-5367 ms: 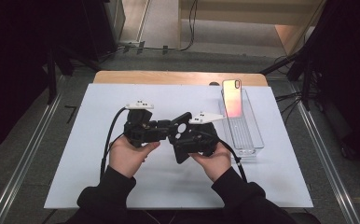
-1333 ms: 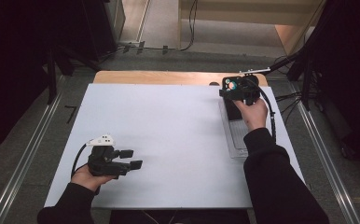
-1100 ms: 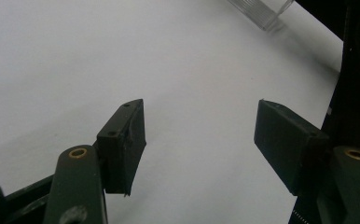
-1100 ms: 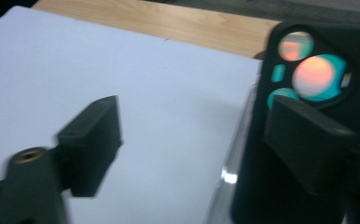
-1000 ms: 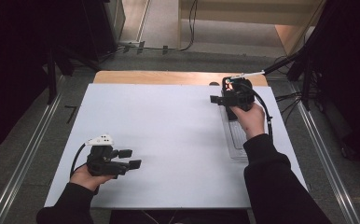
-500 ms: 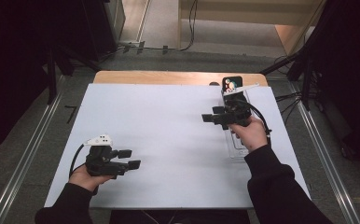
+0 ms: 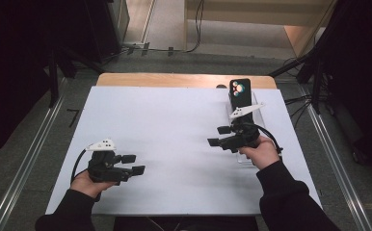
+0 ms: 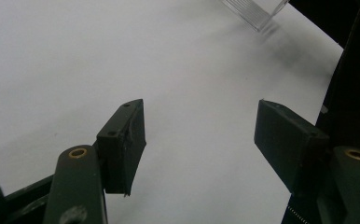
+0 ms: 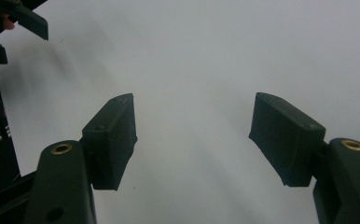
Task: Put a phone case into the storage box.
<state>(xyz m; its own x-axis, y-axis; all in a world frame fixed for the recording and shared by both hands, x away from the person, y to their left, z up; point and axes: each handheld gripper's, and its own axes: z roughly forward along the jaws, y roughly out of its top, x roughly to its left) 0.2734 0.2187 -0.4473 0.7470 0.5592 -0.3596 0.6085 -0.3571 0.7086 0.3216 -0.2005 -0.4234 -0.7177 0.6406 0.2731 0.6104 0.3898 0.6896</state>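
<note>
**Both grippers are hanging empty over the white sheet; the phone is standing in the clear tray**

The right gripper (image 7: pixel 221 136) is hovering over the right part of the white table cover (image 7: pixel 174 125), just left of the clear plastic tray (image 7: pixel 256 103), with its jaws spread wide and nothing between them; in the right gripper view (image 9: pixel 192 135) bare white surface is showing in the gap. The smartphone (image 7: pixel 240 93) is leaning upright at the far end of that tray, its back and camera lenses facing the person, apart from the right gripper. The left gripper (image 7: pixel 133 163) is resting low near the front left edge of the cover, well apart from the tray, and its jaws are also standing wide and empty in the left gripper view (image 8: pixel 199 135), where a corner of the tray (image 8: pixel 257 9) is showing far off.
</note>
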